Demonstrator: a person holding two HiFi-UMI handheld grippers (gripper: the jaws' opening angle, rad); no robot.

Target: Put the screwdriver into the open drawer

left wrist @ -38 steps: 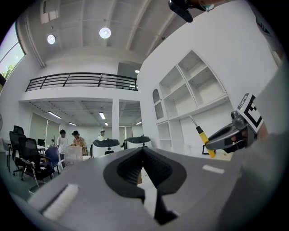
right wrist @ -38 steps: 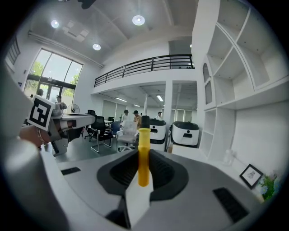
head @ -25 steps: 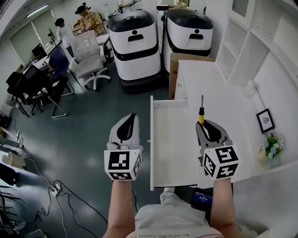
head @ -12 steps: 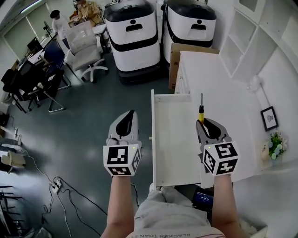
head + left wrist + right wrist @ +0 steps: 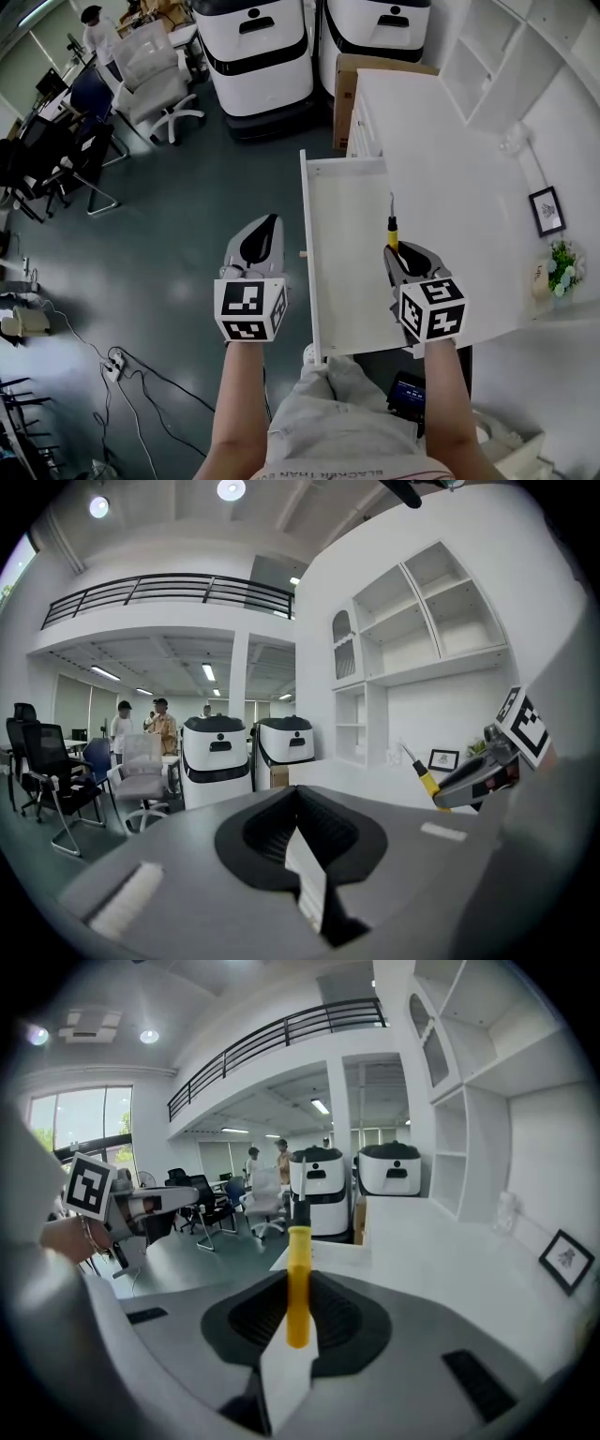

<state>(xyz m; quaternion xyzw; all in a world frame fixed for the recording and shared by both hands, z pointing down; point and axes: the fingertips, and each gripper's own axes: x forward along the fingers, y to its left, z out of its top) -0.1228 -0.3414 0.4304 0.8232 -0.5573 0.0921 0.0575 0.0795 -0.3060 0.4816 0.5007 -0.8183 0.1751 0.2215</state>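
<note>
Clamps the fingers (image 5: 246, 1321) of the right gripper (image 5: 405, 251) on the yellow handle of the screwdriver (image 5: 393, 234), above the table-side edge of the open drawer (image 5: 347, 244); holds the left gripper (image 5: 262, 230) with fingers together, empty. Risks landing it on the table (image 5: 450, 169) if released before shifting inward.

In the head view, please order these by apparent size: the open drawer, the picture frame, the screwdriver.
1. Drawer, clearly largest.
2-3. Picture frame and screwdriver: similar length; the screwdriver is much thinner, so likely smallest.
</note>
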